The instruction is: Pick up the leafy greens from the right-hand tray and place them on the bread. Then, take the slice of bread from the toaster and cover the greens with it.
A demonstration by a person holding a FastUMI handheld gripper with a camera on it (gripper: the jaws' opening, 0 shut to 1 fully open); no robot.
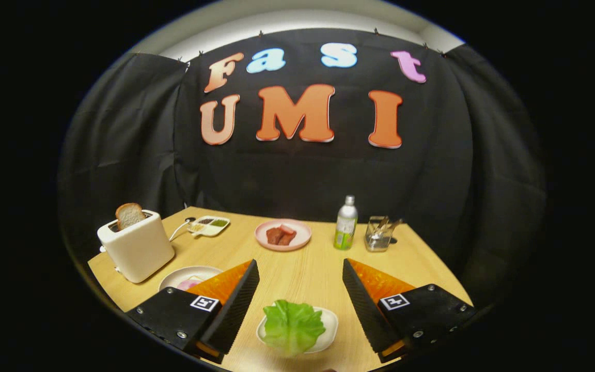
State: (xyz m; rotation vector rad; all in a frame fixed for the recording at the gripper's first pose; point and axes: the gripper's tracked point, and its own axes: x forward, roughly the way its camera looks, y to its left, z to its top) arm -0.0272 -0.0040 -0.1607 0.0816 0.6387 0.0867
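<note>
Light wooden tabletop (297, 268); gripper (300, 302) released, fingers spread wide; ruffled green lettuce leaf (292, 325) on small white tray (329, 325) lies between them, centred; white toaster (137, 247) with bread slice (130, 215) beyond left.

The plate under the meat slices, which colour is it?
Pink plate, clearest in the gripper view, beyond the open jaws.

A: What couldn't you make out?
B: The left finger (235, 305) hid most of a white plate (186, 274). Bread (129, 215) sat half sunk in the toaster (137, 248).
A: Anything else?
B: The glass's (378, 235) contents were too small to tell.
</note>
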